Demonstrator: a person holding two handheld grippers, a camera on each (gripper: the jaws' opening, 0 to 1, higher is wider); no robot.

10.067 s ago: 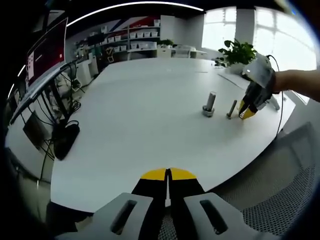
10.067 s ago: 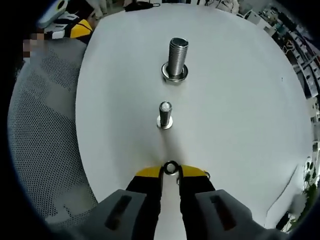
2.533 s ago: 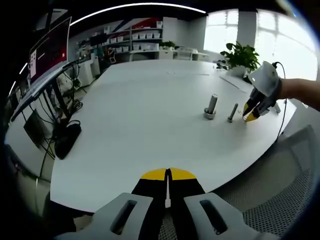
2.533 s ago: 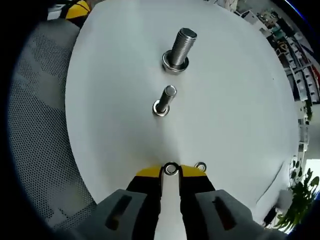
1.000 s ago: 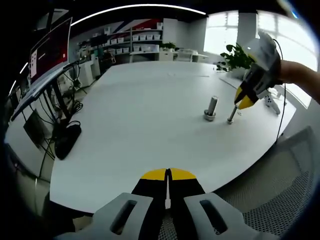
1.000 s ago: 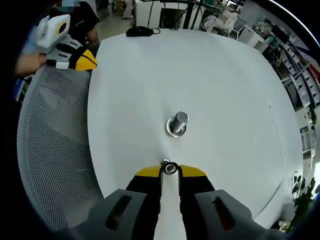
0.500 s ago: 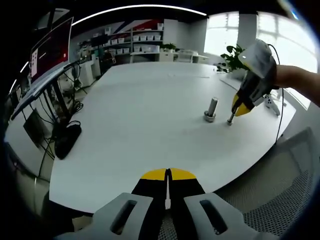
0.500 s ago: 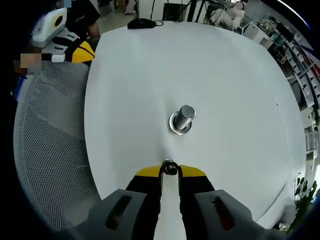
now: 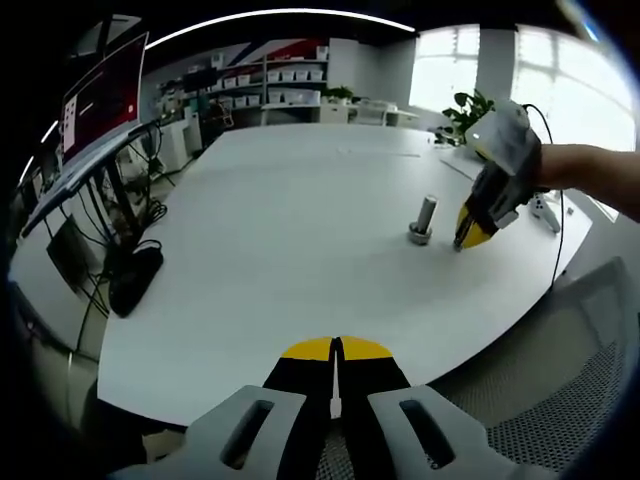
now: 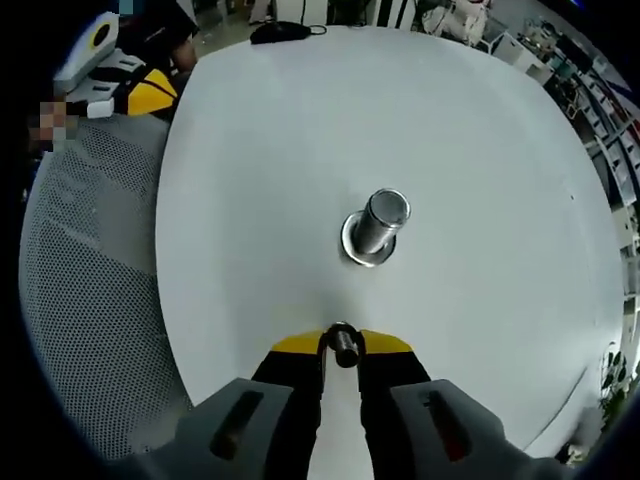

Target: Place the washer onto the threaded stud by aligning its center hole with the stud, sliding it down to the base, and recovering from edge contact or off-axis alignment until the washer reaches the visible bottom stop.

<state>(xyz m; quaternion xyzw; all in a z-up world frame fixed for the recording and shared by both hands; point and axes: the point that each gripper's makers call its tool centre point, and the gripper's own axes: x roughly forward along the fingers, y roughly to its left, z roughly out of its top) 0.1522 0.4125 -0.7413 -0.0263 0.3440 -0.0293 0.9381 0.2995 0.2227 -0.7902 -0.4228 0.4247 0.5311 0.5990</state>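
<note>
No legible text, labels, brands or nos. in either view. Monitor (image 9: 95, 105) at approx. 10 o'clock in left gripper view shows a dark red screen w/ small pale marks, too small and blurred to read. Shelf bins (image 9: 255, 72) at 12 o'clock carry no readable markings.

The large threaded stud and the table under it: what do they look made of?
Large threaded stud: apparently bare steel, silvery with bright glints and fine thread ridges. Table: smooth matte white top, probably laminate or painted board; the look alone doesn't settle it.
</note>
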